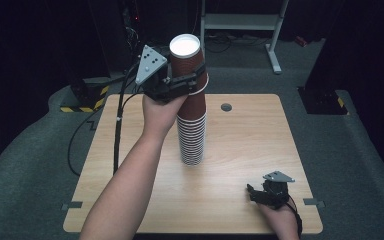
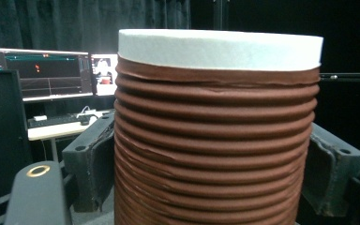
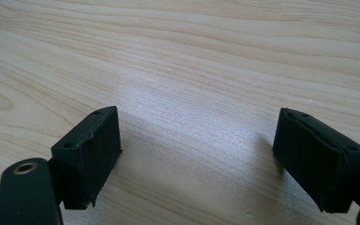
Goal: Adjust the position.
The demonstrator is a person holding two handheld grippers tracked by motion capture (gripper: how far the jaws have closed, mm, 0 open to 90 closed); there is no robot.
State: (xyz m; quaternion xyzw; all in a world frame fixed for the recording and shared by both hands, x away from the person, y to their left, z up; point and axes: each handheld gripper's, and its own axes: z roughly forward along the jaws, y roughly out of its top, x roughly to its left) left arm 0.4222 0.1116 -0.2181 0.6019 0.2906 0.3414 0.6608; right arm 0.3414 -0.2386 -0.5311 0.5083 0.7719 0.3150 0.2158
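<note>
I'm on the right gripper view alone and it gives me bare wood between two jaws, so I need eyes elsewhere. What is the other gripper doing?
Observer: The left gripper is clamped on the top brown cup, high on the stack of cups.
Operator: Is that cup free of the stack?
Observer: It sits higher than the rest but its lower part is inside the stack.
Operator: Where is my gripper relative to the stack?
Observer: The right gripper lies low over the table near the front right corner, jaws open and empty, apart from the stack.
</note>
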